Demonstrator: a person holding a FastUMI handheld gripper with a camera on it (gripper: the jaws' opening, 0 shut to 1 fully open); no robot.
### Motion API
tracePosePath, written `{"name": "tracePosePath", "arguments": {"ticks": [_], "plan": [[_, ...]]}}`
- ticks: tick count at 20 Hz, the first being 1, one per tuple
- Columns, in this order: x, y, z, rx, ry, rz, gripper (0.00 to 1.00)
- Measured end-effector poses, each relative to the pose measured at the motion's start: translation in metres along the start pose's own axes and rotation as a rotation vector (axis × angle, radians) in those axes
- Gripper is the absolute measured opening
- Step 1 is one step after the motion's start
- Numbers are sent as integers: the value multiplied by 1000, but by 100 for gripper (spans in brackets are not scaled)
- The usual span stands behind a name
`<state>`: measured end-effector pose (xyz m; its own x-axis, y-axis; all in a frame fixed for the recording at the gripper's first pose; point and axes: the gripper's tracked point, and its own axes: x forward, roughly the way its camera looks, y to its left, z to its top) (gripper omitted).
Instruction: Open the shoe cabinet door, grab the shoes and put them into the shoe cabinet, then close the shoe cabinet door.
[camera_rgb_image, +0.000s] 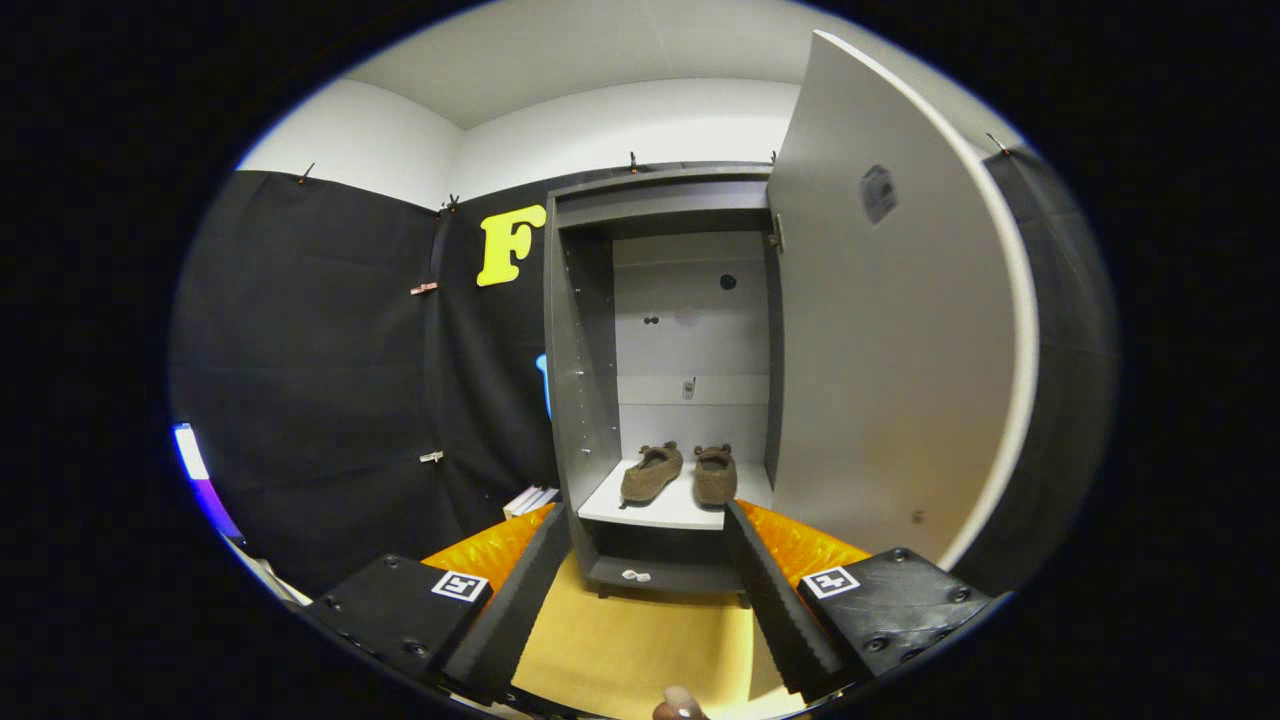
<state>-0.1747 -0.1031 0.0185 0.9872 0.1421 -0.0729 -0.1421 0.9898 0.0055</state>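
Shoes (679, 472), a brown pair, sit side by side on the pale shelf (660, 508) inside the grey shoe cabinet (585, 330), toes towards the back panel. Its door (890, 340) stands swung wide on the right. The gripper (642, 525) hangs in front of the cabinet, well apart from it, fingers spread and holding nothing, above a tan floor (630, 640)

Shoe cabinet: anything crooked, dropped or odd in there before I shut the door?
Nothing serious. The two shoes sit on the white shelf, toes slightly splayed apart rather than parallel. A small pale object lies on the bottom ledge; I cannot tell what it is. The door stands wide open. The gripper is open, holding nothing.
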Motion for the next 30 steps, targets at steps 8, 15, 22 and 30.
{"name": "tracePosePath", "arguments": {"ticks": [8,15,22,30], "plan": [[-84,-94,2,27,-28,-29,99],[-77,-156,-1,66,-14,-75,99],[-38,-174,-25,94,81,-20,99],[-25,-142,-27,104,79,73,99]]}}
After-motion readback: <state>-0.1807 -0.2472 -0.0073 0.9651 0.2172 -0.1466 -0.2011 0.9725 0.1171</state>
